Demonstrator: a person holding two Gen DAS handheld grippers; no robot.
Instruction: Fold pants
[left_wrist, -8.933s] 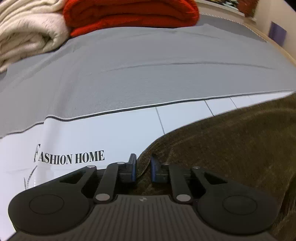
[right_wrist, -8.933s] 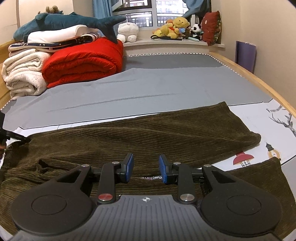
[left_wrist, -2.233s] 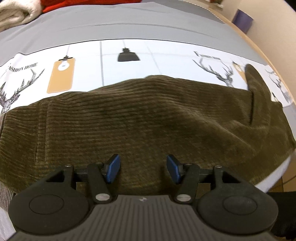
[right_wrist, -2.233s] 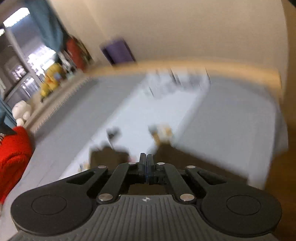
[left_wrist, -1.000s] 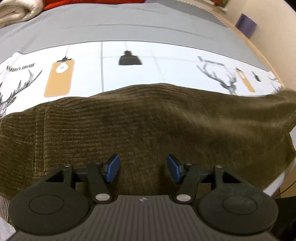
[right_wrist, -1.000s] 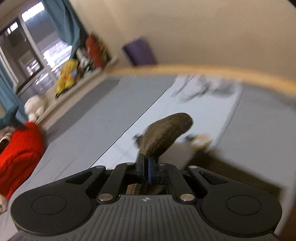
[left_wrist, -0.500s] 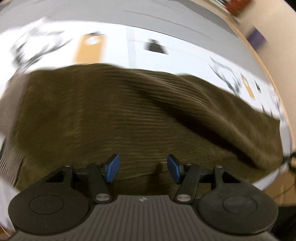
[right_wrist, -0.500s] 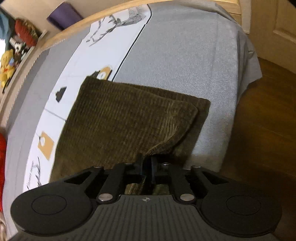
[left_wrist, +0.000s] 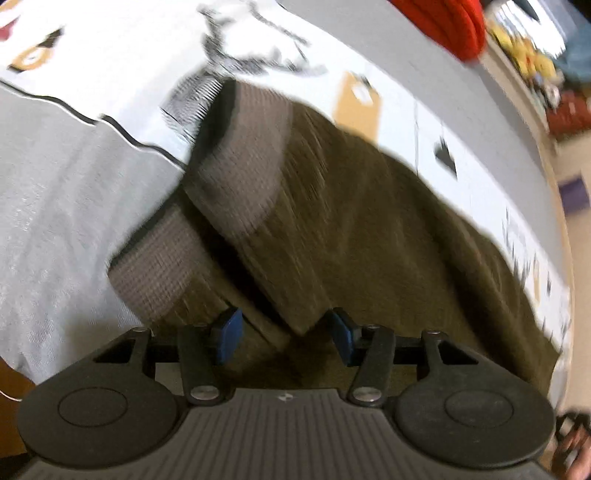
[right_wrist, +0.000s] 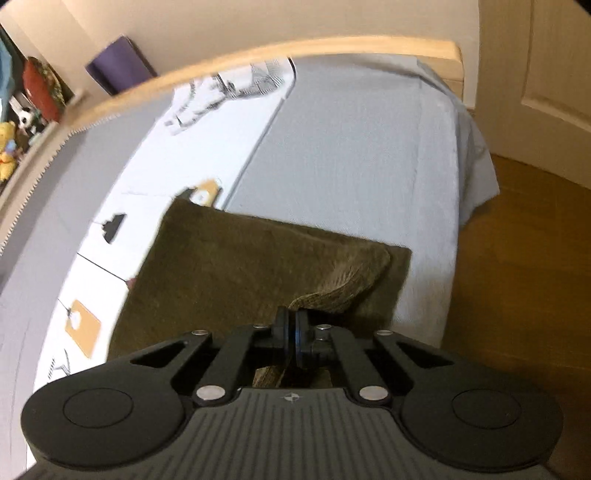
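Observation:
The dark olive corduroy pants (left_wrist: 369, 229) lie on the bed, one leg laid over the other. Their ribbed brown waistband (left_wrist: 236, 162) shows at the left of the left wrist view. My left gripper (left_wrist: 284, 336) is open, its blue pads either side of a fold corner near the waistband. In the right wrist view the pants (right_wrist: 229, 273) end near the bed's foot corner. My right gripper (right_wrist: 291, 336) is shut on the hem edge of the upper leg, which rises in a small hump (right_wrist: 351, 280).
The bed has a grey and white printed sheet (right_wrist: 351, 147) and a wooden frame (right_wrist: 258, 59). Wooden floor (right_wrist: 517, 295) lies past the bed's corner. A red blanket (left_wrist: 443, 22) and plush toys (left_wrist: 532, 62) sit at the far end.
My left gripper has swung left toward the waistband end of the pants and stayed open. My right gripper stays shut on the hem and has shifted slightly over the leg ends.

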